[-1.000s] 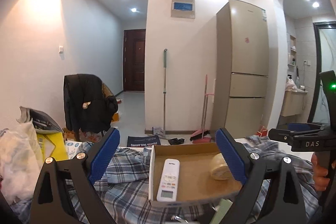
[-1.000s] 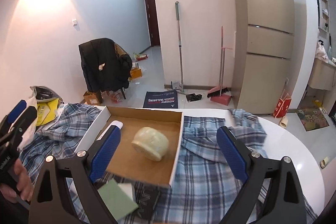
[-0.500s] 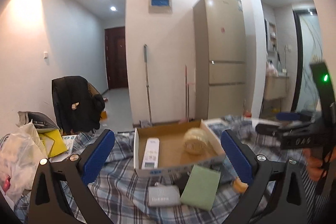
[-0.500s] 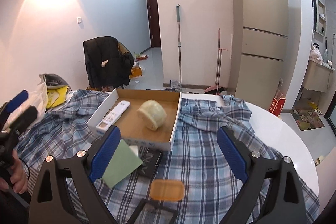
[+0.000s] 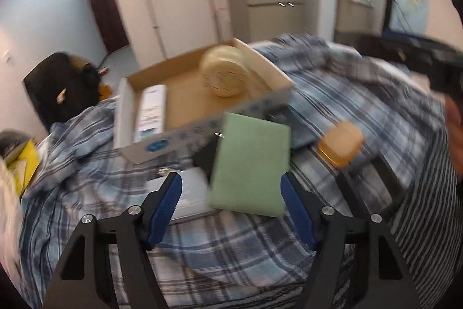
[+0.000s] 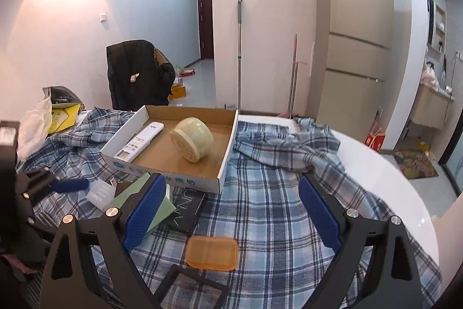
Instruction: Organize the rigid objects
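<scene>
Both jaws apart; one box (image 6: pixel 222 178) holds two items.

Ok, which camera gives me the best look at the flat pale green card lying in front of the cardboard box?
The left wrist view: the flat pale green card lies whole, though blurred, between the open left gripper pads. In the right wrist view the right gripper's blue pad hides most of it.

A flat pale-green rectangular card (image 5: pixel 250 164) lies tilted between the left tongs' (image 5: pixel 231 204) closing blue pads. Beyond it, the shallow cardboard box (image 6: pixel 222 164) holds a white remote control (image 6: pixel 139 144) and a cream tape roll (image 6: pixel 192 139). An amber translucent plastic case (image 6: pixel 212 252) lies flat between the right tongs' (image 6: pixel 231 216) wide pads.
</scene>
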Available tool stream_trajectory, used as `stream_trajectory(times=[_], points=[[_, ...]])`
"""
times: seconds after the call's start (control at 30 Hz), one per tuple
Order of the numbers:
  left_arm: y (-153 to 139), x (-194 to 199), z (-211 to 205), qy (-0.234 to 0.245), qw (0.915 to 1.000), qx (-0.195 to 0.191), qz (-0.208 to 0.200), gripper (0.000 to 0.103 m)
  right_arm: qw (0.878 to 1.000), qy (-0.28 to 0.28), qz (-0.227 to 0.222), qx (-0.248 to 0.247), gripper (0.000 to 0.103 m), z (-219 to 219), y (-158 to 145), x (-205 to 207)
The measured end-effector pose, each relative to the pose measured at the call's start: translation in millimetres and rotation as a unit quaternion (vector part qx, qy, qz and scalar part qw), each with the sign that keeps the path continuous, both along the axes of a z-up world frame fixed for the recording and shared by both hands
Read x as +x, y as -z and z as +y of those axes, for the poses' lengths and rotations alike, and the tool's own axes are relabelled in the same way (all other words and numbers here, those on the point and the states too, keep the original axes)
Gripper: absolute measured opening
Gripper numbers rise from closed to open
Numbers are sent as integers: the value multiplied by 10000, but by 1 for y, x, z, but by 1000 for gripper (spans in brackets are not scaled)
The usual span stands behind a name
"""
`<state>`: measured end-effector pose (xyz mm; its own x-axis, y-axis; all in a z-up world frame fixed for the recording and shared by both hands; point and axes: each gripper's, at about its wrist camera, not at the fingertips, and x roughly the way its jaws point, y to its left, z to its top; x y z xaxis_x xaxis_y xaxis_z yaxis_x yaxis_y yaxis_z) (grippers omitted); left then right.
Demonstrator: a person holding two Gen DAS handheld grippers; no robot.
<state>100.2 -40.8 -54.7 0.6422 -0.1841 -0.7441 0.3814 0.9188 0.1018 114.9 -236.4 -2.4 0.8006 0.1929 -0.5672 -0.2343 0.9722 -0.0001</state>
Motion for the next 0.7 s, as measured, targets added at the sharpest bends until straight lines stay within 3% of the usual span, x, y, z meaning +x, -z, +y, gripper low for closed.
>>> stream_trajectory(times=[0.17,0.43,0.7], points=[[14,5,-13,327,9987,48,388,72,9999,96,15,123,92,-14,0,4],[25,27,-20,229,9972,485,522,72,9999,54,-20,143,92,-20,-2,3],[29,35,-23,191,9964,612,550,74,9999,-51,82,78,92,-16,4,4]])
